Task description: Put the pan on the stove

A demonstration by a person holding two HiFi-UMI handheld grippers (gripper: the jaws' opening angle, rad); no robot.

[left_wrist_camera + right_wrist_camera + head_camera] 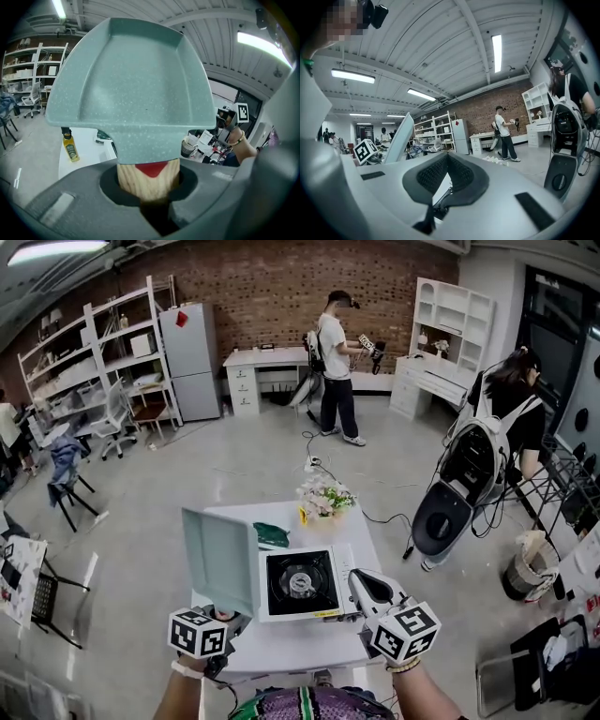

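Note:
My left gripper (223, 617) is shut on the wooden handle (147, 180) of a teal square pan (220, 559). The pan stands upright on edge over the left part of the white table (281, 648), just left of the stove. In the left gripper view the pan (131, 84) fills the middle, with its inside facing the camera. A white portable gas stove (300, 582) with a black top sits in the middle of the table, its burner bare. My right gripper (356, 577) hovers at the stove's right side. In its own view the right gripper (447, 157) has pads that meet with nothing between them.
A bunch of flowers (323, 495), a green cloth (272, 535) and a small yellow oil bottle (70, 146) lie on the table's far side. One person (336, 367) stands at the back. A second person with a backpack (497, 427) is at the right.

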